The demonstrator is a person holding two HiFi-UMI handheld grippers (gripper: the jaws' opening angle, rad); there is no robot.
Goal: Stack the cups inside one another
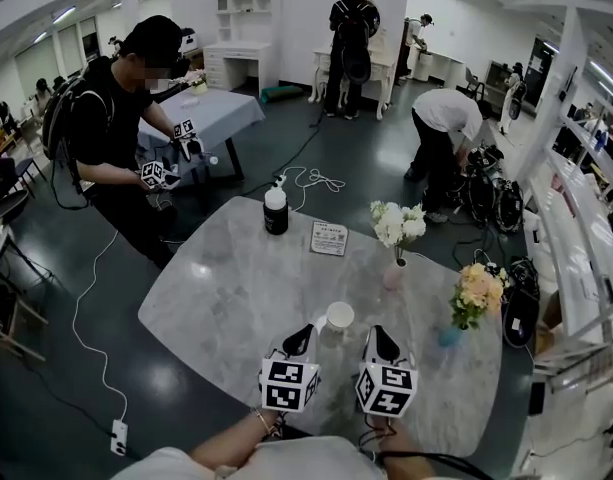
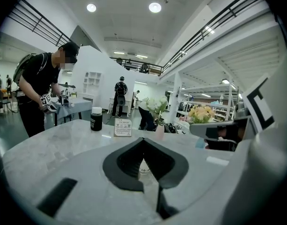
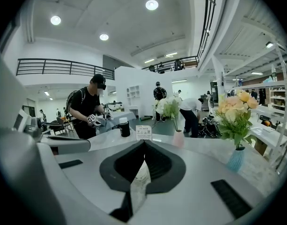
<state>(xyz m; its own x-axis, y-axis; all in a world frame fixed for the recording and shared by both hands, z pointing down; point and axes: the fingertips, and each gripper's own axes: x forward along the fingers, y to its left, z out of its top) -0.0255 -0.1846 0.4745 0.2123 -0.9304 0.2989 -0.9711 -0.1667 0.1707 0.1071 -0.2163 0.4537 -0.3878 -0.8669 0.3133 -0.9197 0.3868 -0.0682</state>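
A single white paper cup (image 1: 339, 317) stands upright on the marble table (image 1: 236, 288), near its front edge. It sits just ahead of and between my two grippers. My left gripper (image 1: 307, 331) points at the cup's left side with its jaws shut and nothing between them; in the left gripper view (image 2: 143, 140) a sliver of the cup (image 2: 142, 166) shows below the closed tips. My right gripper (image 1: 379, 331) is just right of the cup, also shut and empty; in the right gripper view (image 3: 144, 142) only table shows past its tips. No other cup is in view.
Farther back on the table stand a black bottle with a white cap (image 1: 276, 211), a small sign card (image 1: 328, 238), a pink vase of white flowers (image 1: 396, 240) and a blue vase of orange flowers (image 1: 475, 299). A person (image 1: 126, 118) with grippers stands beyond the table's left side.
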